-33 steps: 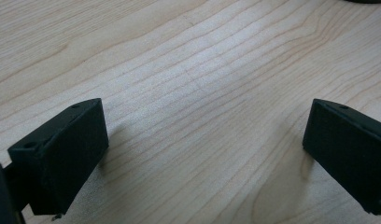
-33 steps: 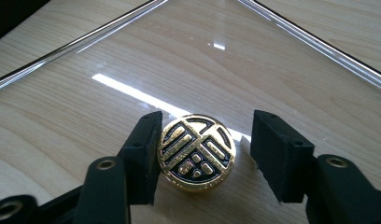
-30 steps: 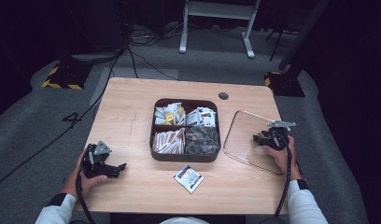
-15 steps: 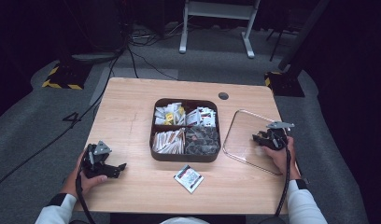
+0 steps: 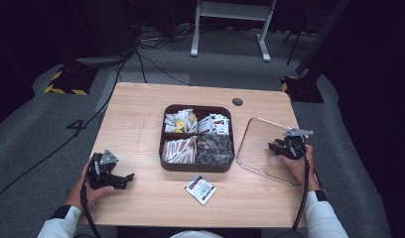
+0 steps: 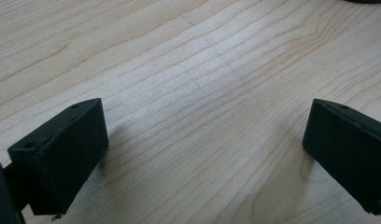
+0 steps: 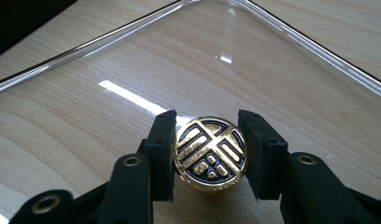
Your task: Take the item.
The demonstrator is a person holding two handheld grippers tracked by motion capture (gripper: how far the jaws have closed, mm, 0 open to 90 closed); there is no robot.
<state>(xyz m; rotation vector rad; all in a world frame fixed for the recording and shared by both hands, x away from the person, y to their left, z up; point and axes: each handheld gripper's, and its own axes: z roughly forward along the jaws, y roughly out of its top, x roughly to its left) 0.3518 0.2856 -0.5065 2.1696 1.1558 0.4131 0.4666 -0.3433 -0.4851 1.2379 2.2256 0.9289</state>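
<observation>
Lid (image 7: 132, 70) lies flat on the bench, right claw (image 7: 209, 154) pinching its gold knob (image 7: 210, 156) for lifting; left claw (image 6: 202, 154) rests spread.

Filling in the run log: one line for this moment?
right tool: shut on round gold knob of clear glass lid | left tool: open over wooden table

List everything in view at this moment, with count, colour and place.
Table: one, light wood, centre.
Compartment box: one, dark brown, four sections filled with packets, table middle.
Loose packet: one, white with red, in front of the box.
Clear lid: one, transparent, flat on the table right of the box.
Gold knob: one, gold and black, on the lid.
Left gripper: black, jaws open over bare wood.
Right gripper: black, jaws closed on the knob.
</observation>
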